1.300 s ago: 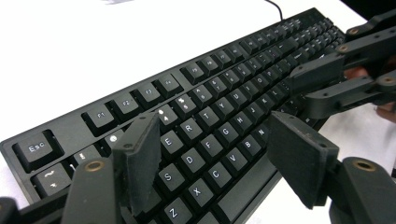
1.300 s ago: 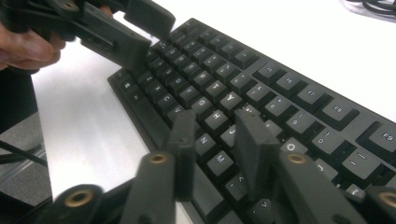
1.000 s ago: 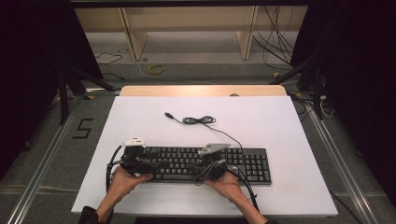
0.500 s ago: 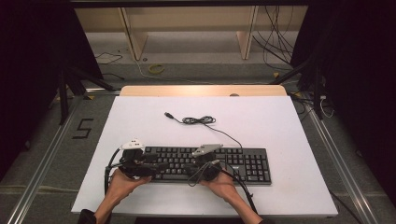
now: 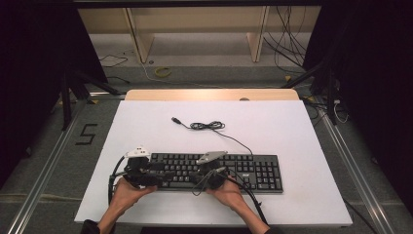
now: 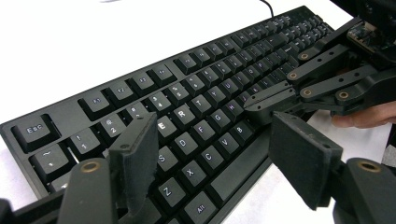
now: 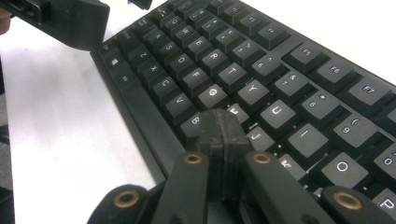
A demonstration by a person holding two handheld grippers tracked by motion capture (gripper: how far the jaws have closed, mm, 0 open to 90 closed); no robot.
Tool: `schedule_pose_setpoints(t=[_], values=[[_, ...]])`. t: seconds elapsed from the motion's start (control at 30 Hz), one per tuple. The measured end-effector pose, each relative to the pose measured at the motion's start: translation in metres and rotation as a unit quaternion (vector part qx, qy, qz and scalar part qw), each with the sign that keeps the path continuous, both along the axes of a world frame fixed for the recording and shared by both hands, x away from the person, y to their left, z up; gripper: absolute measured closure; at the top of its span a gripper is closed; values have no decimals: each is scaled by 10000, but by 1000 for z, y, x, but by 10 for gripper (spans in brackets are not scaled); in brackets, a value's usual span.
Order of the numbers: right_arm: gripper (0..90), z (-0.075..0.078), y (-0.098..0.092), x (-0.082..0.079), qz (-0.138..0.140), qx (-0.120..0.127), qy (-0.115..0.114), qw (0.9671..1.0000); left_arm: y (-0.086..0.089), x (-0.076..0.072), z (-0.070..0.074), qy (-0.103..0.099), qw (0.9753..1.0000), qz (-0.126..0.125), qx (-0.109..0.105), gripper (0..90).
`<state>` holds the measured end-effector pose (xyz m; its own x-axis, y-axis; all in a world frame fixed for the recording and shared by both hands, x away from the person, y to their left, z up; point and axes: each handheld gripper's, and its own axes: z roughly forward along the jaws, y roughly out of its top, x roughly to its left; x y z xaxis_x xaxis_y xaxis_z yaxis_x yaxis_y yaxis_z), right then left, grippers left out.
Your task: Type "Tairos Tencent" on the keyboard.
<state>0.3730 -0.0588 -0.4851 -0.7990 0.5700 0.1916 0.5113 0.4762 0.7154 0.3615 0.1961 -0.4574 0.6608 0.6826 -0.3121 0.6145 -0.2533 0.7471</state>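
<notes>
A black keyboard lies flat on the white table, near its front edge. My left gripper hovers over the keyboard's left end. In the left gripper view its jaws stand open above the letter keys, with nothing between them. My right gripper is over the middle of the keyboard. Its shut fingertips sit at the keys around H, B and N; I cannot tell whether they press a key. That shut gripper also reaches in from the right of the left gripper view.
The keyboard's black cable lies coiled on the table behind it and ends in a loose USB plug. A wooden strip runs along the table's far edge. Metal rails flank the table.
My right gripper has slid a little to the left along the keyboard, toward the left gripper. The left gripper has barely moved.
</notes>
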Motion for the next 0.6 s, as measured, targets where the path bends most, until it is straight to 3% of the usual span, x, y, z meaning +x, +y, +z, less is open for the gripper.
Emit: schedule_pose_setpoints(t=[0.2, 0.6], values=[[898, 3, -3, -1, -45, 71, 64, 9999, -1, 1, -2, 10, 10000, -1, 0, 332], [762, 15, -18, -2, -144, 413, 36, 9990, -3, 1, -3, 20, 9999, -72, 71, 359]])
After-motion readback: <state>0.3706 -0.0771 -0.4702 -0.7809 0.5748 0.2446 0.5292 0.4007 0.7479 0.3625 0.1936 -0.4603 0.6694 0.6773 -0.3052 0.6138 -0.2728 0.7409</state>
